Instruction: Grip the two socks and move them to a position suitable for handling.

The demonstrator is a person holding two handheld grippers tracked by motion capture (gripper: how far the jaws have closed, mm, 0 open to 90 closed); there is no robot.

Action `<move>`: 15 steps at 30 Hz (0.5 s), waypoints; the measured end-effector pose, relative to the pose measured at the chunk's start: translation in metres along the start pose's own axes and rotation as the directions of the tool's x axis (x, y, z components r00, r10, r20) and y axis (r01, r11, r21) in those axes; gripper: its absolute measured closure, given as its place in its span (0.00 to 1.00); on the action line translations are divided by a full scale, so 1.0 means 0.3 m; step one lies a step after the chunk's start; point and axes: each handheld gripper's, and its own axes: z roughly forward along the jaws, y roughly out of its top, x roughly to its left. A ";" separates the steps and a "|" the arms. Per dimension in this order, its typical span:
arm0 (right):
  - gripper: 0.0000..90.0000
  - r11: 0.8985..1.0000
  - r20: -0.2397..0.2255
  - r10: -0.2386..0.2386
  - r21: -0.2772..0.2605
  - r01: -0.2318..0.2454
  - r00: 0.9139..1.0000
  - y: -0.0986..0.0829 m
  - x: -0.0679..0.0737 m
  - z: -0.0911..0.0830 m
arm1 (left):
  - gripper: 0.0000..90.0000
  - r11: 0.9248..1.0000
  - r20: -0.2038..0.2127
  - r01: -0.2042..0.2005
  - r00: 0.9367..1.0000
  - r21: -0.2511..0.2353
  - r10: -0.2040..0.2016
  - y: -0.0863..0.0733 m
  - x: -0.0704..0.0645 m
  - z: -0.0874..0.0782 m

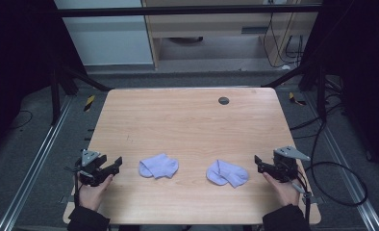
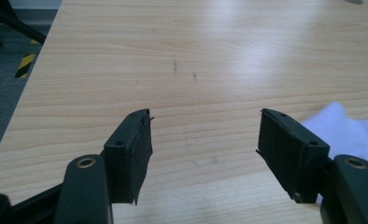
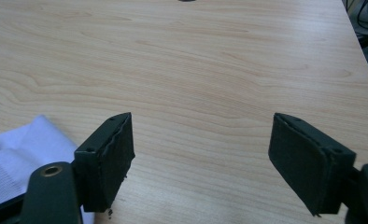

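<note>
Two pale lilac socks are lying crumpled near the tabletop's front edge: left sock and right sock, apart.

A light wooden table is standing on grey carpet, with a small dark round grommet sitting near its far edge. Black cables are lying coiled on the floor at right, and yellow-black striped tape is marking the floor beyond the table's far left corner.
</note>
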 end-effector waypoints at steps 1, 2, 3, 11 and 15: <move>0.26 1.000 0.000 0.000 0.000 0.000 1.000 0.000 0.000 0.000 | 0.38 1.000 0.000 0.000 1.000 0.000 0.000 0.000 0.000 0.000; 0.27 1.000 0.002 -0.003 -0.001 0.003 1.000 0.000 0.005 -0.004 | 0.38 1.000 0.006 0.000 1.000 0.001 0.000 0.000 -0.008 -0.006; 0.27 1.000 0.001 -0.011 -0.003 0.011 1.000 0.001 0.009 -0.006 | 0.38 1.000 0.015 -0.006 1.000 0.003 0.005 0.000 -0.017 -0.011; 0.29 0.999 -0.017 -0.045 -0.003 0.045 0.999 0.005 0.048 -0.029 | 0.38 0.998 0.077 -0.065 0.995 -0.002 0.065 0.004 -0.107 -0.027; 0.31 0.999 -0.037 -0.049 -0.017 0.049 0.998 0.007 0.049 -0.042 | 0.37 0.996 0.107 -0.090 0.990 -0.002 0.090 0.009 -0.156 -0.022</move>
